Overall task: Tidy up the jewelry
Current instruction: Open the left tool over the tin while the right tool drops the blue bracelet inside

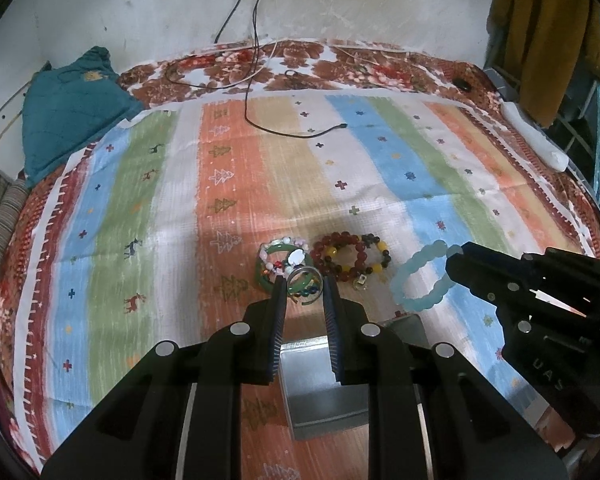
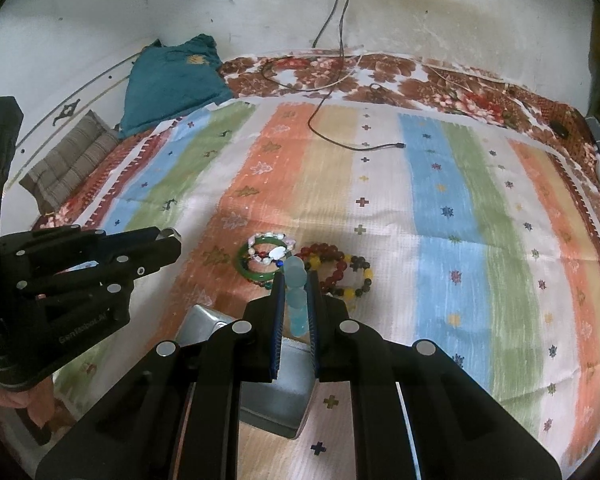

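Three heaps of jewelry show on the striped cloth (image 1: 228,184): a green bangle (image 1: 265,276) tangled with white and pink beads, a cluster of red-and-yellow bead bracelets (image 1: 350,257), and one pale blue bead bracelet (image 1: 420,276). One metal box (image 1: 324,392) sits open just below them, nearest the cameras. One black cable (image 1: 284,130) trails across the far cloth, well apart from the jewelry.

Plenty of bare cloth lies to the left and far side; the cloth's right edge runs close to a white bar (image 1: 534,136).

Left gripper (image 1: 304,292) hangs over the box, fingers spread, a silver ring piece (image 1: 305,280) between the tips; whether they touch it I can't tell. Right gripper (image 2: 294,280) comes in level from the right and has the pale blue bracelet pinched between its pads, beads standing in a column between the fingers, above the box's near corner (image 2: 284,412). In the right wrist view the left gripper (image 2: 168,244) sits off to the left.
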Motion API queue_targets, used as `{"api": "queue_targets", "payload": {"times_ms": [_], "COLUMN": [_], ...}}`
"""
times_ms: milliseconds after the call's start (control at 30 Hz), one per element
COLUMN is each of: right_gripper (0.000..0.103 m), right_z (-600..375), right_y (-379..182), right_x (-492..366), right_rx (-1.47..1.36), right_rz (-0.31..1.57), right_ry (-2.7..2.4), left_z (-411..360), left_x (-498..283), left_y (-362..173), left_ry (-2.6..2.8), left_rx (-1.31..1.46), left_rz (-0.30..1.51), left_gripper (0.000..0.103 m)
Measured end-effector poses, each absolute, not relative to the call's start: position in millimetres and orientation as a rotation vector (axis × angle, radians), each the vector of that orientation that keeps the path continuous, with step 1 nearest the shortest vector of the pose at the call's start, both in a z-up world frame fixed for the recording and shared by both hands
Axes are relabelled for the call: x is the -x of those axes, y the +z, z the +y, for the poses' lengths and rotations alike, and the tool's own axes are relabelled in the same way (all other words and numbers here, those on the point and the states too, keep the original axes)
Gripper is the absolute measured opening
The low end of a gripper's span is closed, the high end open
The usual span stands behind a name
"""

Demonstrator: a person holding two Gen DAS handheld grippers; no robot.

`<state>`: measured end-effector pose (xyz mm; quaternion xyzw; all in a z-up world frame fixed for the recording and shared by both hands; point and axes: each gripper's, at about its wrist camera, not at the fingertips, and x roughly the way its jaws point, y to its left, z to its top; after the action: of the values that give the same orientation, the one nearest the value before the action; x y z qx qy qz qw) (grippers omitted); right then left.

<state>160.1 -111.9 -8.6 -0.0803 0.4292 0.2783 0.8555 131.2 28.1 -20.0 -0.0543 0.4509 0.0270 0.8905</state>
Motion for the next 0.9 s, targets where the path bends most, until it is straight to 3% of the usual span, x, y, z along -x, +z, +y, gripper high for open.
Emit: {"api": "queue_targets", "payload": {"times_ms": [900], "right_gripper": [0.012], "right_z": [-127.2], "right_y": [-9.8], "right_x": [-114.3], "right_rx": [0.166], "right_rz": [0.908], "right_ry": [0.626], "left_z": [9.2], "left_x": [-94.9], "left_y": [-20.7], "left_ry": [0.005], "left_rx": [0.105], "left_rz": [0.931], "left_gripper": [0.018]}}
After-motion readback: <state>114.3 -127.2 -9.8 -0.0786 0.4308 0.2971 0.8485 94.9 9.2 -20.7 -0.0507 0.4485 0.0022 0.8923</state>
